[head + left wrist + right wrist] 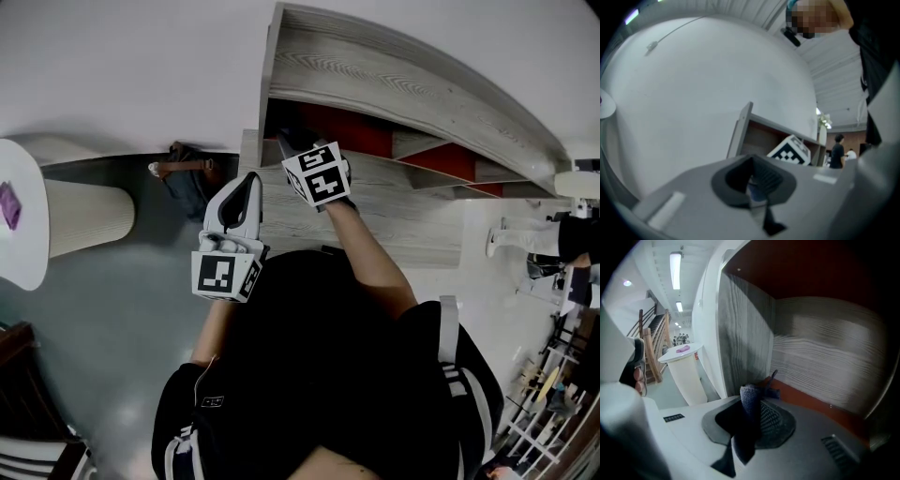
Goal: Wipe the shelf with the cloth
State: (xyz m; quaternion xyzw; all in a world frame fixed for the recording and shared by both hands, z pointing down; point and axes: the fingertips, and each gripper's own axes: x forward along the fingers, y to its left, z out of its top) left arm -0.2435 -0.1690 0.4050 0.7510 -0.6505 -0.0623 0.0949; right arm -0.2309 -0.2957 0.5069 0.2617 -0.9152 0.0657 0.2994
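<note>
The shelf (394,84) is grey wood with red back panels, and its lower board (403,211) runs to the right. My right gripper (289,142) reaches into the shelf's left end compartment, its marker cube (319,176) just outside. In the right gripper view that gripper (751,404) is shut on a dark blue cloth (749,399) that sticks up between the jaws, close to the wooden side wall (745,338) and the red panel (806,268). My left gripper (250,180) hangs left of the shelf, away from it. Its jaws (754,180) look shut, with nothing clearly held.
A white round table (21,234) on a pale pedestal (89,217) stands at the left, with a small purple thing (8,204) on it. A dark bag (190,176) lies on the floor by the shelf's left end. People (574,234) stand far right. Wooden stairs (651,345) show behind.
</note>
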